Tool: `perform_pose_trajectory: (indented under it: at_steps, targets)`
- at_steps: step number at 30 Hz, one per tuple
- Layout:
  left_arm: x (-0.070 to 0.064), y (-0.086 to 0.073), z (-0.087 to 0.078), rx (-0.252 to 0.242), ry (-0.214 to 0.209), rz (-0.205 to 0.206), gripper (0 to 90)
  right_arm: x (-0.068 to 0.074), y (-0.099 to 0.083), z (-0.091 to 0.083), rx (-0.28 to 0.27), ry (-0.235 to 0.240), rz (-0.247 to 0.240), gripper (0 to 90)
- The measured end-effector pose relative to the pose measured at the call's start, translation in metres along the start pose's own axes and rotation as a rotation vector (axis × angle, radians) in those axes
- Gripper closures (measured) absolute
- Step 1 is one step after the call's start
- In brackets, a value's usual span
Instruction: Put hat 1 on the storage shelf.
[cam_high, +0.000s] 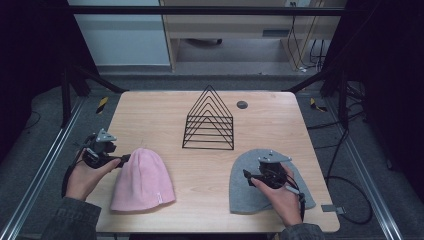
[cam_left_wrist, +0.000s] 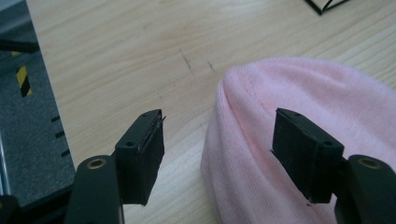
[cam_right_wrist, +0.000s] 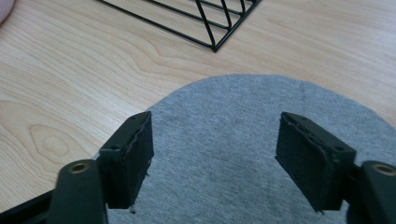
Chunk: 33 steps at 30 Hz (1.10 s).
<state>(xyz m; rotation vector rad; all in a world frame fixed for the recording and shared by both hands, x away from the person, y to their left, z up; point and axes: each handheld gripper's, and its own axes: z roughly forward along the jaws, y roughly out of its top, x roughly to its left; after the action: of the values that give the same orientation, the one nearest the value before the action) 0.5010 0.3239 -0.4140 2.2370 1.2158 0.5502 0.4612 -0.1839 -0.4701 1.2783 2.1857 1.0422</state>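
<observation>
- The left gripper (cam_left_wrist: 218, 154) is at the left edge of the wooden table (cam_high: 150, 107), and its jaws stand wide apart. One jaw is over the bare wood, the other over the top of the pink beanie (cam_left_wrist: 299, 107).
- The pink beanie lies flat on the front left part of the table.
- The right gripper (cam_right_wrist: 214, 156) has its jaws apart too, above the grey beanie (cam_right_wrist: 219, 126), which lies flat at the front right.
- A black wire rack (cam_high: 209, 120) stands between and behind both hats.

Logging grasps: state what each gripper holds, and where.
Nothing held. Left gripper open at the pink beanie; right gripper open over the grey beanie.
</observation>
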Motion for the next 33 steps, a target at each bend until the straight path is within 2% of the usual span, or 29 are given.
perform_pose_trajectory:
  at_steps: [3,8,13,28,31,33]
  targets:
    - [0.000,-0.002,0.007,0.012,-0.013,-0.007,33.3,-0.001,-0.001,0.002,0.014,0.004,0.008,21.8]
    - [-0.003,-0.006,0.021,0.051,-0.027,0.012,32.2,-0.001,0.000,0.003,0.028,0.012,0.017,18.1]
    - [-0.002,-0.011,0.032,0.061,-0.052,-0.008,32.4,-0.002,-0.001,0.003,0.029,0.022,0.018,16.6]
    - [0.001,-0.015,0.036,0.082,-0.038,-0.021,37.6,-0.003,-0.002,0.003,0.039,0.022,0.013,17.7]
    - [0.003,-0.015,0.032,0.069,-0.029,-0.024,41.2,-0.003,-0.002,0.003,0.042,0.024,0.010,17.9]
    - [0.008,-0.014,0.027,0.043,-0.024,-0.049,42.8,-0.003,-0.002,0.003,0.042,0.023,0.007,18.0]
